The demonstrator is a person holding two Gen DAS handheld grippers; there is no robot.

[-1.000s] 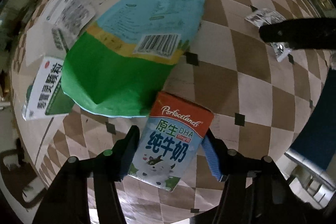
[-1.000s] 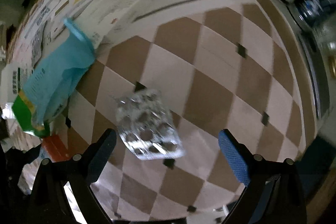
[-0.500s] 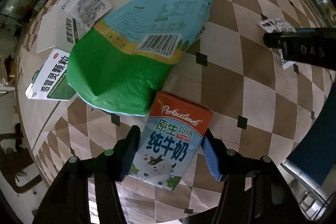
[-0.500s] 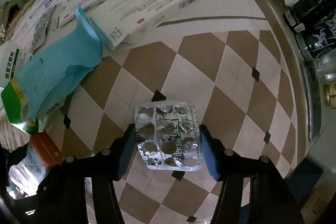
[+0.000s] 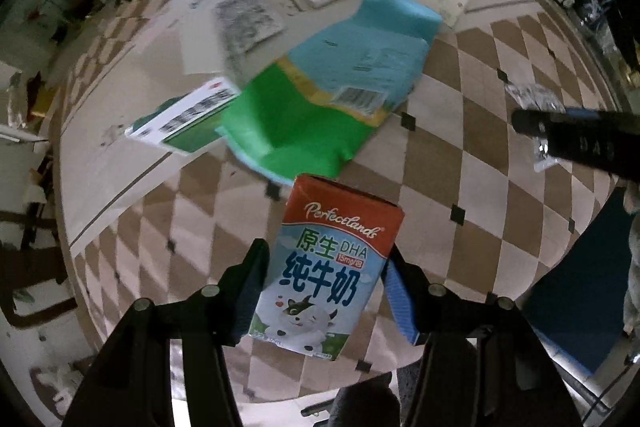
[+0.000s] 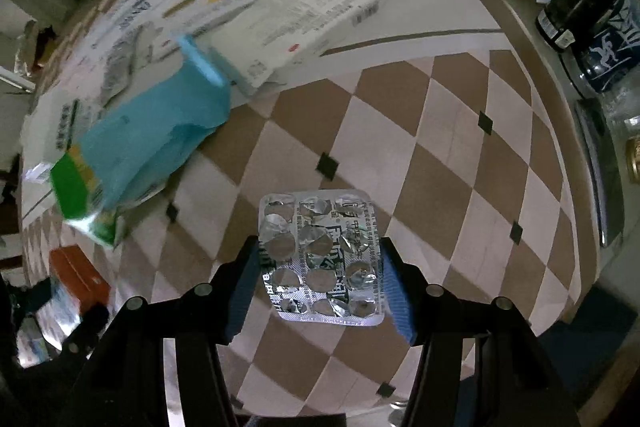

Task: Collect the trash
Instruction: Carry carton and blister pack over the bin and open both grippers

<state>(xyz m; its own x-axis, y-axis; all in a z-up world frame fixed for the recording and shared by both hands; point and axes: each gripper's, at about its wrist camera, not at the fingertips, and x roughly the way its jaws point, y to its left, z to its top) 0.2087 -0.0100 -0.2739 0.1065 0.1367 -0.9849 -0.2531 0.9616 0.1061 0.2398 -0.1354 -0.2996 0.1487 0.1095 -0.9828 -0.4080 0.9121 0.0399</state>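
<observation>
My left gripper is shut on a small milk carton with an orange top and a cartoon cow, held above the checkered table. My right gripper is shut on an empty silver blister pack, also lifted off the table. The right gripper's black finger and the pack show at the right of the left wrist view. The carton shows at the lower left of the right wrist view.
A green and blue snack bag lies mid-table. Beyond it lie medicine boxes, a green and white box and another blister pack. Dark cans stand past the table's right edge.
The right gripper closed on the blister pack and lifted it. The left gripper raised the milk carton and drew back from the bag.
</observation>
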